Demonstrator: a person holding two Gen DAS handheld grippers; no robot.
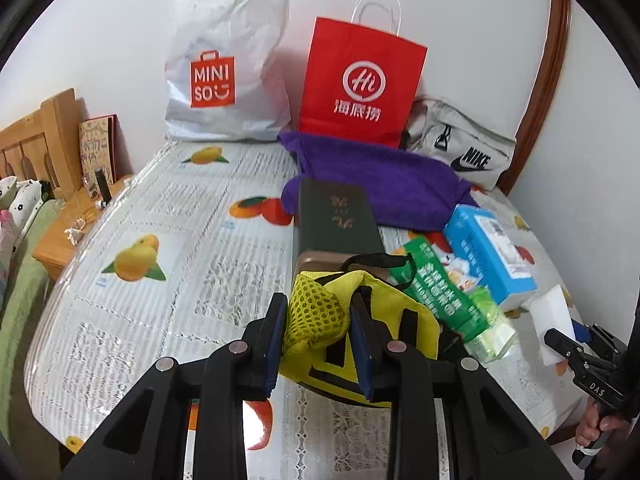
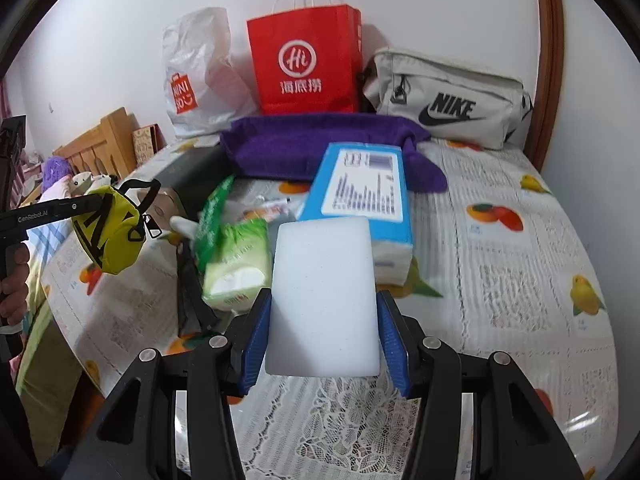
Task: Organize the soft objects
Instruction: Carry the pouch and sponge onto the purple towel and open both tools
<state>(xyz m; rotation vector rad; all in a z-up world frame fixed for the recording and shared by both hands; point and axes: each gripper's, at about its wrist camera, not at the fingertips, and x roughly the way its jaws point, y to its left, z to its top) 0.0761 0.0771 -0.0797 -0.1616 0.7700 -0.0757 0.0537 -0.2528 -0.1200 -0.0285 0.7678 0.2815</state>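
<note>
Left wrist view: left gripper (image 1: 316, 316) clamped on yellow pouch (image 1: 360, 320), lifted off table (image 1: 160, 200). Right gripper (image 2: 324, 332) clamped on white sponge (image 2: 324, 296). Tissue packs, purple towel (image 2: 312, 148) unsorted farther back (early stage, likely).

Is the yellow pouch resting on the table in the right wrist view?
No, the yellow pouch hangs clear of the table, pinched in the left gripper.
</note>
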